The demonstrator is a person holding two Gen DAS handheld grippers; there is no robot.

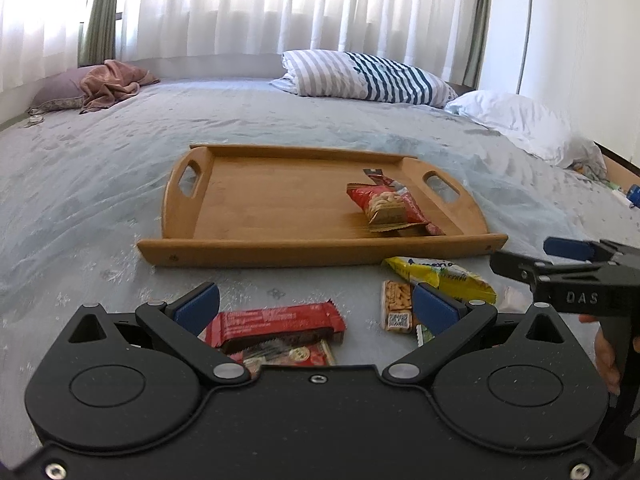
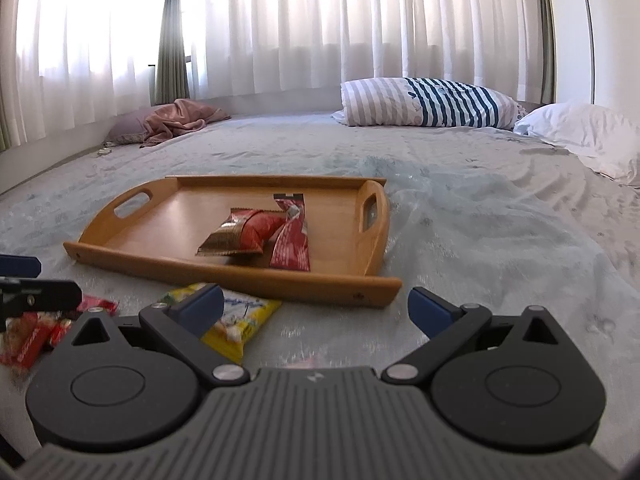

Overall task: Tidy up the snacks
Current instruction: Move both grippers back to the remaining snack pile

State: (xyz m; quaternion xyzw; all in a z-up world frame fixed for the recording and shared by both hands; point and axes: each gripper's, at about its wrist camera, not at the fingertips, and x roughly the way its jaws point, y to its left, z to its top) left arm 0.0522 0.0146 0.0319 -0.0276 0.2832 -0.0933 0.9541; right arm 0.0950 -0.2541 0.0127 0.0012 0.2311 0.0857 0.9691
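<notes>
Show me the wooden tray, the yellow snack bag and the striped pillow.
wooden tray [image 1: 320, 249]: left wrist view, near rim.
yellow snack bag [image 1: 460, 280]: left wrist view, middle of the bag.
striped pillow [image 2: 432, 104]: right wrist view, middle of the pillow.

A wide bed [image 1: 120, 168] with a pale grey-blue cover fills the frame. At upper right lie a striped pillow [image 1: 368, 76] and a white pillow [image 1: 516, 120]; at upper left, a pink blanket [image 1: 112, 84]. Bright white curtains [image 1: 248, 4] glow across the top.

My left gripper's black body hides the near ends of the red snack wrappers [image 1: 280, 330]; small blue object [image 1: 633, 194] cut off at bed's right edge.
</notes>
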